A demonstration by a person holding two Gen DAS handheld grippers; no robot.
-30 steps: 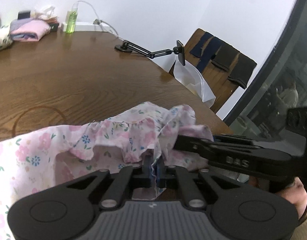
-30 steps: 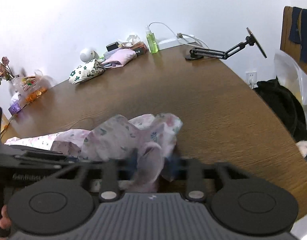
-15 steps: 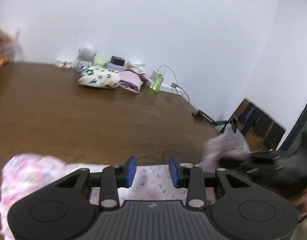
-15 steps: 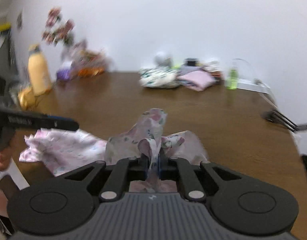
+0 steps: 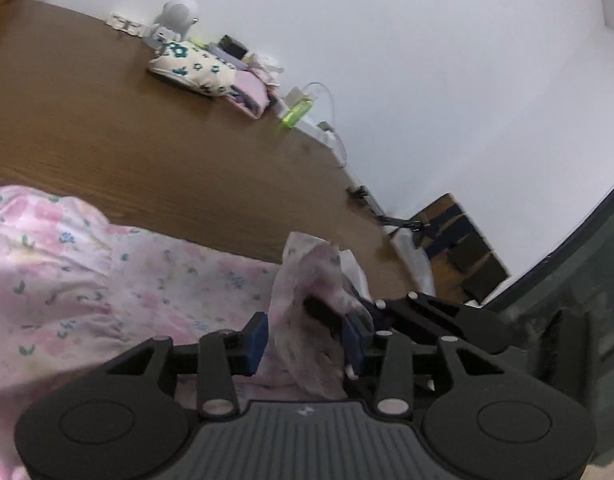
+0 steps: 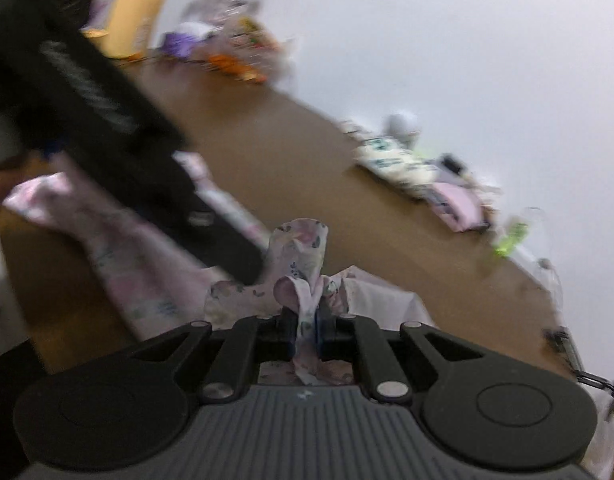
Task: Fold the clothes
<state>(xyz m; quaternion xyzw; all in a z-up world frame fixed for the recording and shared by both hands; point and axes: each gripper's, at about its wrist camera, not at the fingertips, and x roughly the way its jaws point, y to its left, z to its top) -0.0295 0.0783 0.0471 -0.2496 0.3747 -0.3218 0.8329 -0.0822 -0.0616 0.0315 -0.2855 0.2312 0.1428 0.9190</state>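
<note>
Pinching a bunched fold of the pink floral garment (image 6: 301, 258) in the right gripper (image 6: 307, 330), pads closed tight on a thin twist of cloth. Left gripper (image 5: 305, 338) spread wide, blue pads either side of the raised tuft without clamping it, right gripper's black fingers crowding in just beside. Rest of the garment lying spread over the near edge of the brown tabletop (image 5: 127, 132), trailing off to the left. Risks, as judged: colliding of the two grippers in so tight a space; closing the left on several layers at once and locking in a crooked crease; tugging before both holds are set and dragging the cloth off the edge. Folded clothes (image 5: 195, 66) and green bottle (image 5: 297, 110) well apart, out of danger.
</note>
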